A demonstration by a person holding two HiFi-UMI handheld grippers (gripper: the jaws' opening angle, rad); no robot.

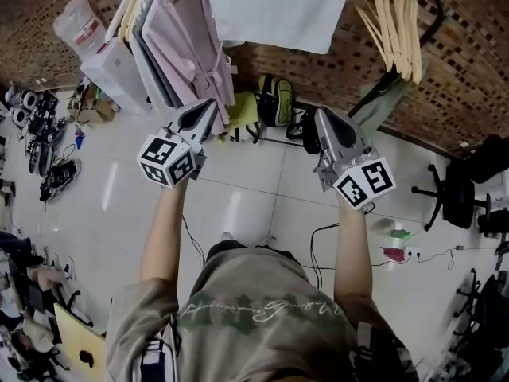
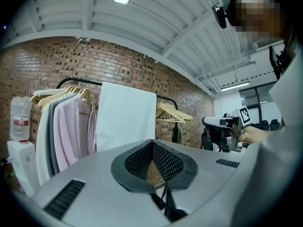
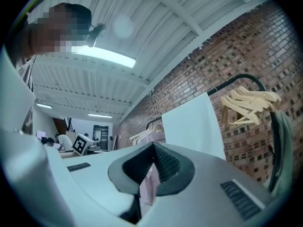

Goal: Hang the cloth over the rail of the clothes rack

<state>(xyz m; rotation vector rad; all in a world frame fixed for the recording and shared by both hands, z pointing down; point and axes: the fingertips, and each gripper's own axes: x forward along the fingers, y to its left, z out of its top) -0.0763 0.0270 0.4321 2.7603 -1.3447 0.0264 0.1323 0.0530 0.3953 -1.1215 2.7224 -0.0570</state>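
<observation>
The white cloth point(image 1: 278, 6) hangs draped over the black rail of the clothes rack point(image 2: 78, 81), between pink garments and bare wooden hangers. It also shows as a flat white sheet in the left gripper view point(image 2: 125, 115) and in the right gripper view point(image 3: 194, 126). My left gripper point(image 1: 208, 106) is held up below and left of the cloth, apart from it, jaws shut with nothing between them. My right gripper point(image 1: 322, 114) is level with it, below the cloth's right side, also shut and empty. Both point toward the rack.
Pink and grey garments point(image 1: 183, 46) hang left of the cloth, empty wooden hangers point(image 1: 394, 22) to its right. A water dispenser point(image 1: 103, 54) stands at the left of the rack. Bags point(image 1: 274, 98) lie under the rack, an office chair point(image 1: 457, 189) at right, cables on the floor.
</observation>
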